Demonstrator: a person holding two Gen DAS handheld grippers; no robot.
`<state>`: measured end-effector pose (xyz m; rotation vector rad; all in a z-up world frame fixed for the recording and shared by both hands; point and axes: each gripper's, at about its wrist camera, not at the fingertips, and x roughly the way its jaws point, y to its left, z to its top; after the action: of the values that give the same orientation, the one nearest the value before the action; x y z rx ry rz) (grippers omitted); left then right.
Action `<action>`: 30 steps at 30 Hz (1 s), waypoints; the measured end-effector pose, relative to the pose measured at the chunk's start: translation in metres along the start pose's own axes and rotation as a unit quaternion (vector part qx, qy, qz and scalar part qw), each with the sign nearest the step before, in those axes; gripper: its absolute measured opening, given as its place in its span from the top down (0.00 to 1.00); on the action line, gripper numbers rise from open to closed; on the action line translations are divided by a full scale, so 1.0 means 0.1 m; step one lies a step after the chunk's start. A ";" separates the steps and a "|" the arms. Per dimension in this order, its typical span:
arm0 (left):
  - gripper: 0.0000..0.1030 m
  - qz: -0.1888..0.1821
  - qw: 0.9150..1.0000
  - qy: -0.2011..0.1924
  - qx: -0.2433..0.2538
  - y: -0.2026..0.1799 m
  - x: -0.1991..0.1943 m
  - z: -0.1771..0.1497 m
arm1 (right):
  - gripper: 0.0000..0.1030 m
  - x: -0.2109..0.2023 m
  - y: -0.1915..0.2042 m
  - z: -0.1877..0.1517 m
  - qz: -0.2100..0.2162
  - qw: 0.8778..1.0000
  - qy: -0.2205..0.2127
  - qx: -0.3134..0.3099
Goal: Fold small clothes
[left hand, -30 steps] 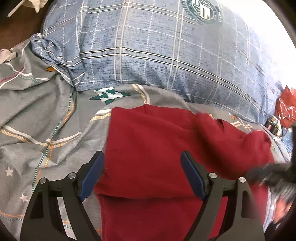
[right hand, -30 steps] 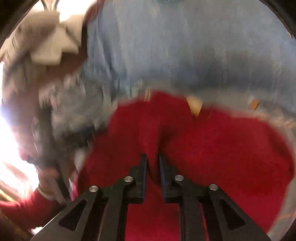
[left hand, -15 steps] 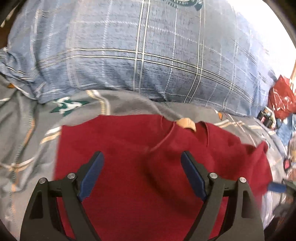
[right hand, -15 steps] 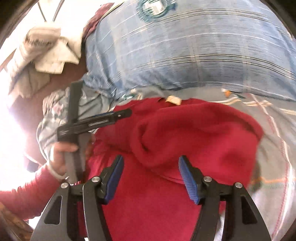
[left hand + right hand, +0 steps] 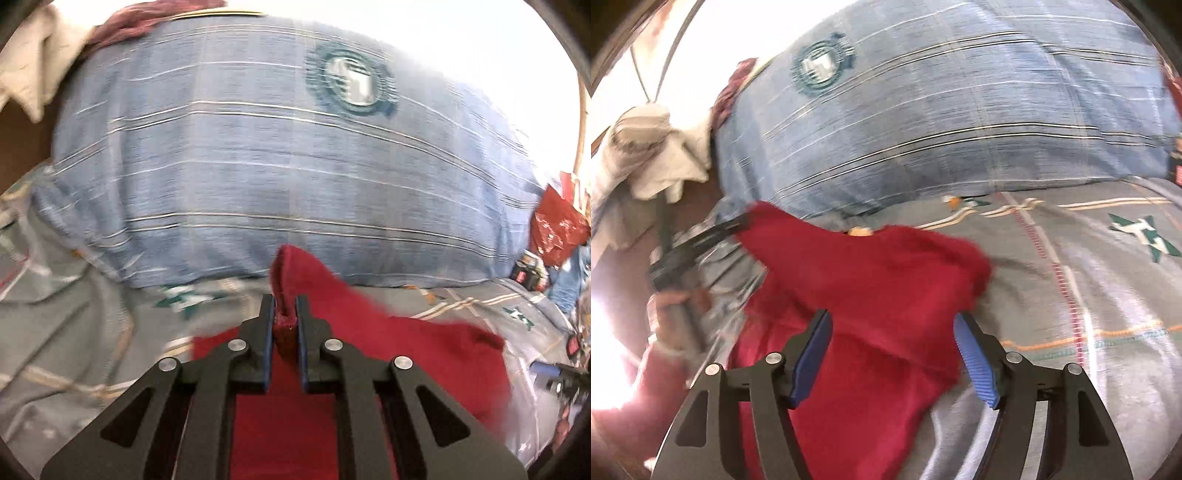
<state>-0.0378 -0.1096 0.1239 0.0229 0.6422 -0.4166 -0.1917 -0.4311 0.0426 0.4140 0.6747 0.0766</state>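
The left gripper [image 5: 285,317] has its jaws pressed together on a fold of the red garment [image 5: 388,332]; they have just been closing, and the cloth stands up between the blue pads as a narrow ridge that goes forward past the tips. From this pinch the fabric falls away to the right of the jaws and lies under them on the grey bedsheet [image 5: 85,325]. Ahead of the jaws is a big blue checked pillow [image 5: 277,166].

The right gripper [image 5: 892,354] has its jaws spread wide; they have just been opening, and nothing is pressed by them. The red garment [image 5: 871,280] lies below and between the two open fingers, bunched in a thick hump just ahead of them, and its right edge ends near the right finger. To the left of these jaws the left gripper appears again, blurred, held by a person's hand [image 5: 670,299] in a red sleeve, with one corner of the garment pulled up to it.

The garment looks soft and light, a knitted or fleece cloth that has no stiffness: it hangs and wrinkles where it is not supported, and it will probably not slip from the pads. It seems best to take it at an edge or a corner, not in the middle of the hump, because a grip in the middle may catch several layers together. The free right edge near the right finger looks like a good place for the second grip.
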 end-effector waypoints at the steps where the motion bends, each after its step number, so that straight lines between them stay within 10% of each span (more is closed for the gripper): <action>1: 0.92 0.009 1.000 0.012 -0.007 0.10 0.01 -0.09 | 0.28 0.03 -0.04 0.02 -0.011 1.000 -0.002 0.008; 6: 0.92 0.018 0.995 0.085 -0.039 0.32 0.24 -0.57 | 0.28 0.35 -0.14 0.12 -0.060 0.998 0.026 0.010; 17: 0.91 0.015 0.992 0.106 -0.066 0.41 0.41 -0.75 | 0.40 0.95 -0.54 0.45 -0.147 0.988 0.025 0.032; 30: 0.88 0.020 0.990 0.114 -0.075 0.45 0.40 -0.79 | 0.38 0.67 -0.65 0.39 -0.035 0.995 0.027 0.093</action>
<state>-0.0373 -0.0717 0.0317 -0.0599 0.8959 -0.3278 -0.1191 -0.4908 0.0047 0.5673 0.7529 -0.0422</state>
